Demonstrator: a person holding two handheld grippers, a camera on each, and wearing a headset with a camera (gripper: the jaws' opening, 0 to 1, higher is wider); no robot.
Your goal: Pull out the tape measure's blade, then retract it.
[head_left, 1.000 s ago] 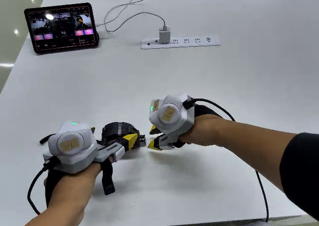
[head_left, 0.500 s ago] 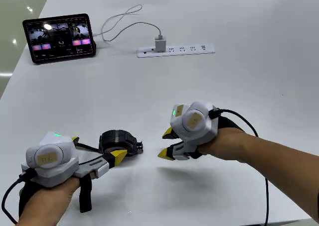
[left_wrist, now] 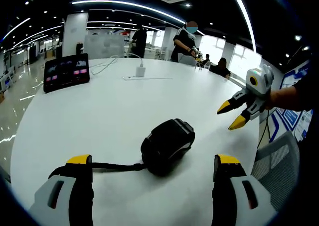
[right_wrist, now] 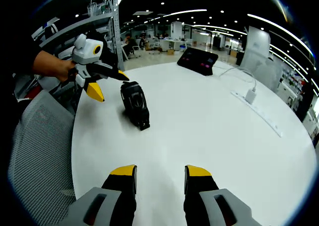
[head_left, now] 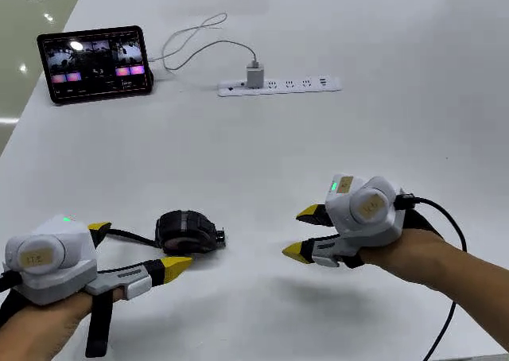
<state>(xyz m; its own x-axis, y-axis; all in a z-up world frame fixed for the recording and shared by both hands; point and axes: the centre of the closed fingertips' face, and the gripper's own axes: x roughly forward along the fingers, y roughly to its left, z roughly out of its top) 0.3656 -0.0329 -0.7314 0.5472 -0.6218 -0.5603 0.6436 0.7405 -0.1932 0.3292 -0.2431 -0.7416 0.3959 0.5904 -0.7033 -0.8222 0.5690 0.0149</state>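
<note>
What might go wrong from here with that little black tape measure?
The tape measure lies loose on the smooth table. The left gripper and right gripper are both open and clear of it, so pulling its small tip without holding the case would likely drag the whole thing. Its strap runs up to the left gripper's jaw and might snag there.

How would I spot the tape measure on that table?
Start at the white table, near edge. Between the left hand-held gripper and the right hand-held gripper, closer to the left one, lies the tape measure. It is a small chunky black case with a dark strap, unlike the flat tablet and white power strip farther back.
</note>
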